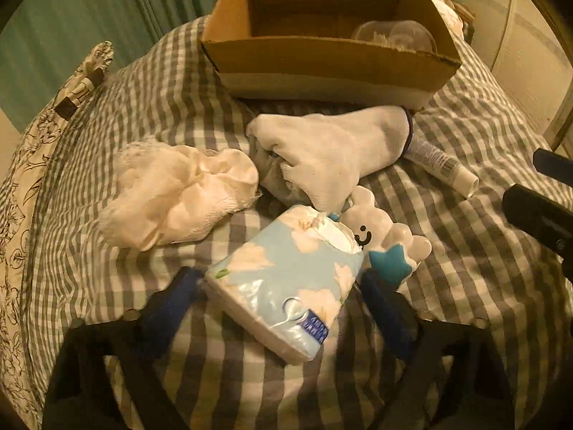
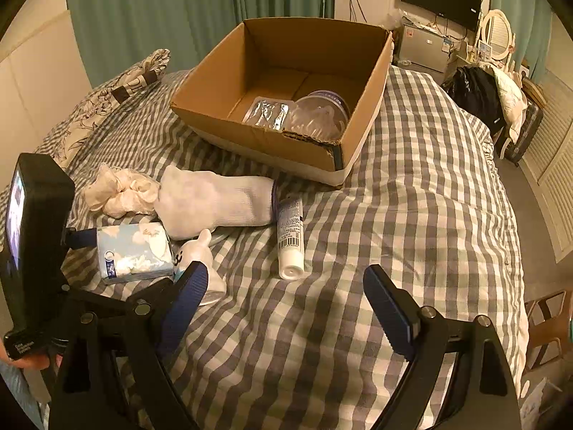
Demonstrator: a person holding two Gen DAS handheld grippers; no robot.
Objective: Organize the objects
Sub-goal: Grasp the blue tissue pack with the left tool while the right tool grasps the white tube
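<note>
Roughly by size, we list: bed (image 2: 412,179), checked cover, bearing all below

Box (image 2: 272,150), open cardboard, far side of the bed; a clear tub (image 2: 322,114) and a foil pack (image 2: 266,113) already lie in it

Glove (image 1: 333,154), white knit, limp, just in front of the box, its fingers over a grey cloth

Rag (image 1: 179,197), cream, crumpled, touching the glove on its left

Tissues (image 1: 286,286), soft pack in pale blue film, lying aslant near us, one corner against the toy. We judge it light, squashy, its film a little slippery; best taken across the short sides, mid-length, with a gentle squeeze, away from the torn opening at the top

Tube (image 2: 290,240), white, cap toward us, beside the glove's cuff

Toy (image 1: 386,240), white glossy figure with a smiling face and a teal star; hard and probably slick

Left gripper (image 1: 283,294): jaws straddle the tissues, one pad (image 1: 172,301) at each long edge; whether they press yet we cannot tell

Right gripper (image 2: 286,297): jaws wide, nothing between them, over bare cover short of the tube
</note>
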